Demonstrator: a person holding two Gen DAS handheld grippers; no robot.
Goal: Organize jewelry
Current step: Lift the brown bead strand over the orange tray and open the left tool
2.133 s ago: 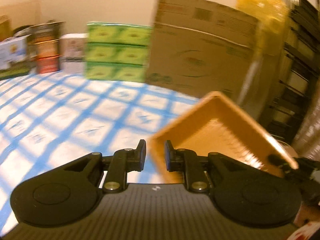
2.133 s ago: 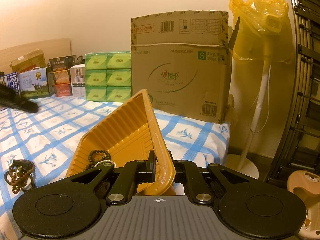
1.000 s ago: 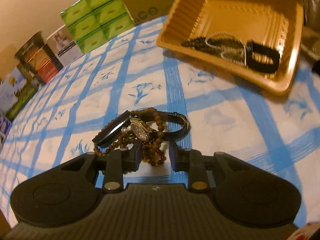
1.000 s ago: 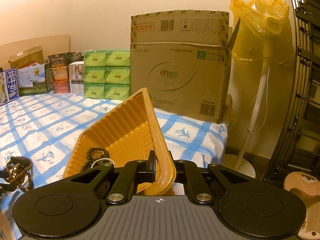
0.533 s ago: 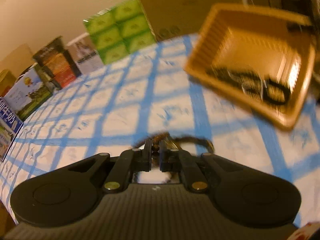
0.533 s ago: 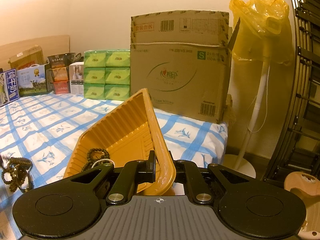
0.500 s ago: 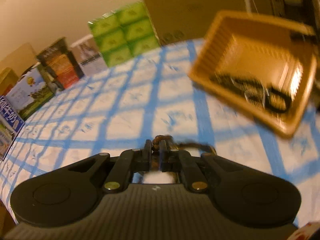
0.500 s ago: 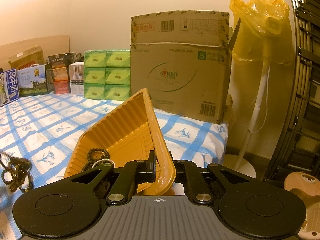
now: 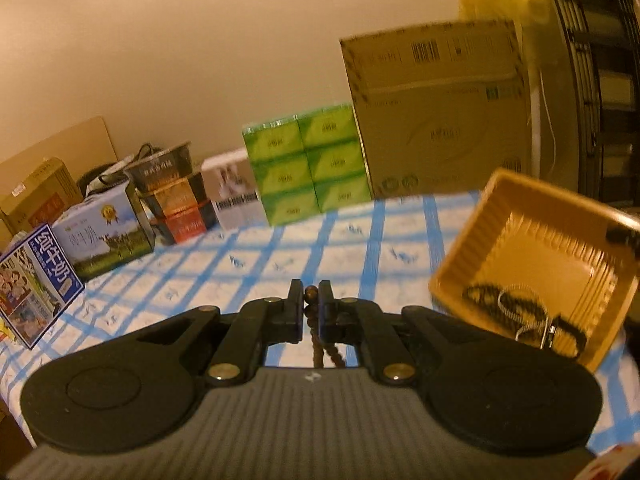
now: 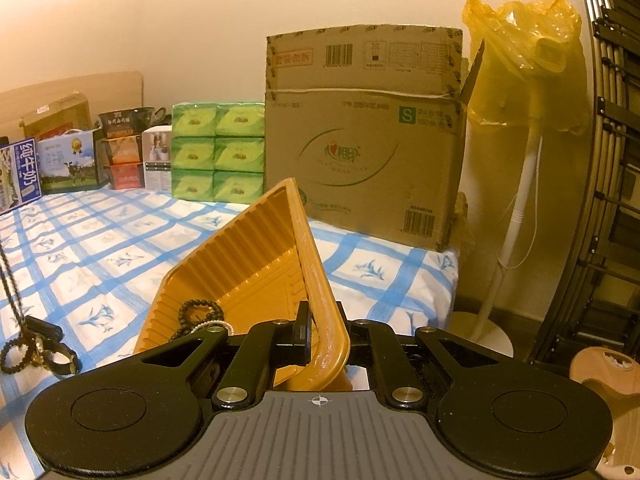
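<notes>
My left gripper point(image 9: 309, 300) is shut on a brown bead bracelet point(image 9: 311, 322), whose strand hangs down between the fingers. In the right wrist view that strand point(image 10: 10, 280) runs up out of frame at the far left, and a tangled cluster of a watch and bands point(image 10: 40, 350) dangles from it low over the cloth. My right gripper point(image 10: 320, 322) is shut on the near rim of an orange tray point(image 10: 256, 264), holding it tilted. Dark beads and a pale chain point(image 10: 200, 314) lie in the tray. From the left wrist view the tray point(image 9: 532, 240) is to the right.
A blue-checked cloth point(image 10: 100, 240) covers the table. Along the back stand a big cardboard box point(image 10: 364, 140), green tissue packs point(image 10: 218, 148) and milk cartons point(image 10: 68, 160). Past the table's right edge are a fan under a yellow bag point(image 10: 520, 40) and a black rack point(image 10: 616, 160).
My left gripper has shut on the bead strand and risen off the cloth, lifting the jewelry cluster with it. The right gripper and the tray have not moved.
</notes>
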